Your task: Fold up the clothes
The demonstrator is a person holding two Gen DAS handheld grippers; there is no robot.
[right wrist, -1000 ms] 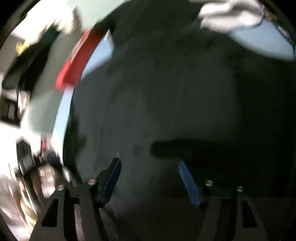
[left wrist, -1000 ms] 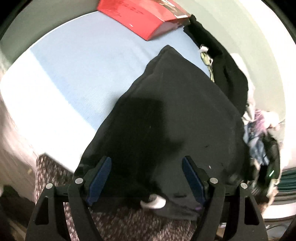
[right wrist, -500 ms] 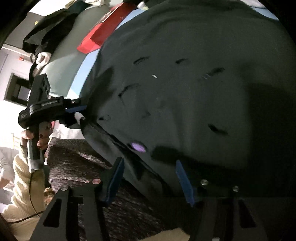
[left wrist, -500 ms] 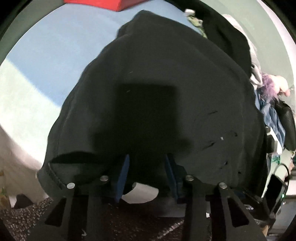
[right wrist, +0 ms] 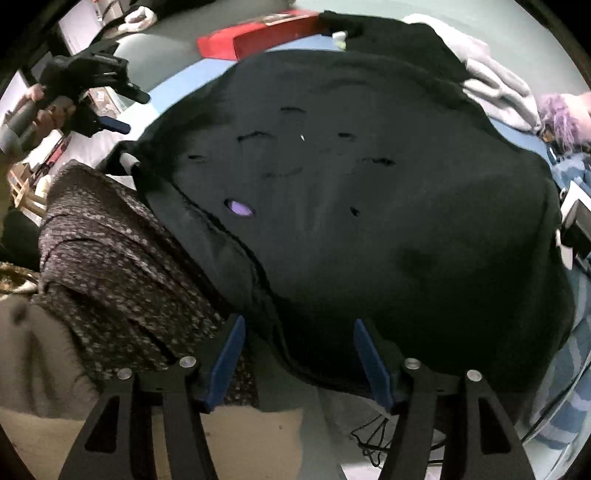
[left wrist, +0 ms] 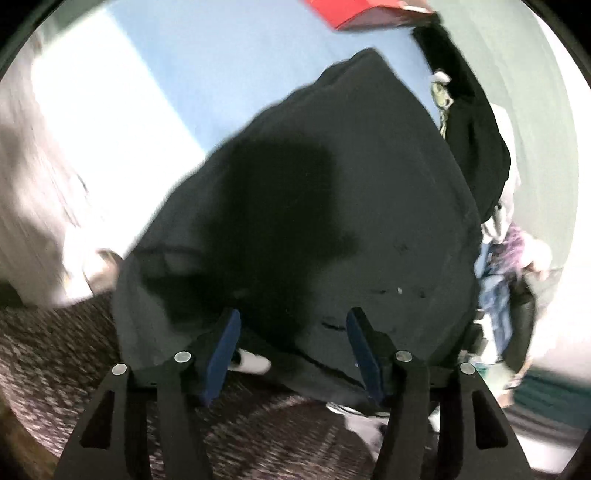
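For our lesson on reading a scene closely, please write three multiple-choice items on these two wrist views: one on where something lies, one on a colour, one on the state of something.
1. Where does the red box lie relative to the black garment?
A. Beyond its far edge
B. On top of its middle
C. Under the right gripper

2. What colour are the pads on the right gripper?
A. Green
B. Blue
C. Yellow

3. What is the state of the black garment's cloth?
A. Flawless
B. Soaked
C. Torn with several small holes

Answers:
1 A: the box sits past the garment's far edge on the light blue sheet.
2 B: both fingers show blue inner faces.
3 C: dark slits dot the cloth, and one hole shows purple.
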